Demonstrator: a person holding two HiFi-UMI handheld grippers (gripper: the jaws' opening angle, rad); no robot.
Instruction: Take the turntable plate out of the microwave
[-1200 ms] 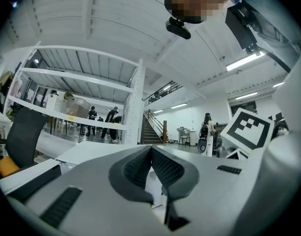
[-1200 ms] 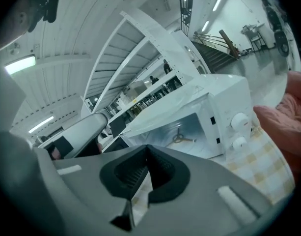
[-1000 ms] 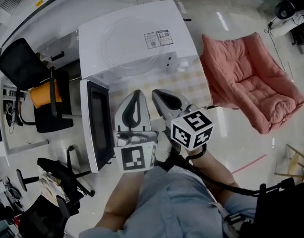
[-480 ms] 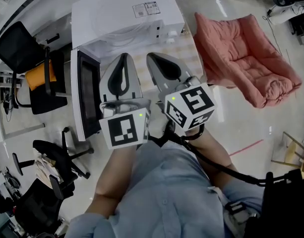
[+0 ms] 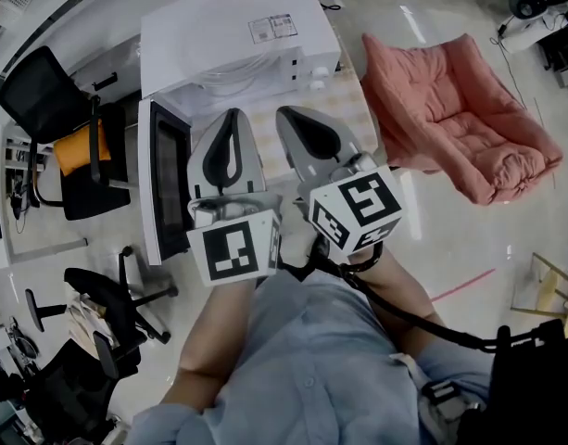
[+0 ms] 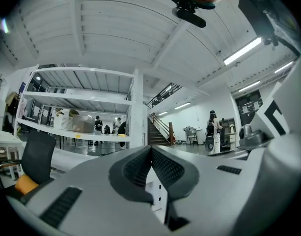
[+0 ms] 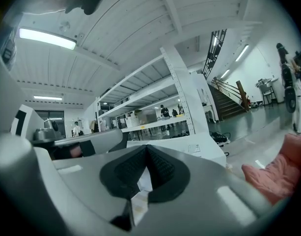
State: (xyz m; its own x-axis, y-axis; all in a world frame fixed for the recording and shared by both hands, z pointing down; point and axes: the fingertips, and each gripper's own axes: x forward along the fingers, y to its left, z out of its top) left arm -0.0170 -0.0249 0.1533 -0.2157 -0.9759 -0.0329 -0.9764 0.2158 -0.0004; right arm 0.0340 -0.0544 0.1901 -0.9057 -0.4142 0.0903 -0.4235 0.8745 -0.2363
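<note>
turntable plate lying flat on top of microwave, door swung open. left hand-held gripper and right hand-held gripper side by side near the open front, jaws together, both empty.

I can read no words or numbers here. A small printed label sits on top of the white microwave, but its print is too small for me to make out.
</note>
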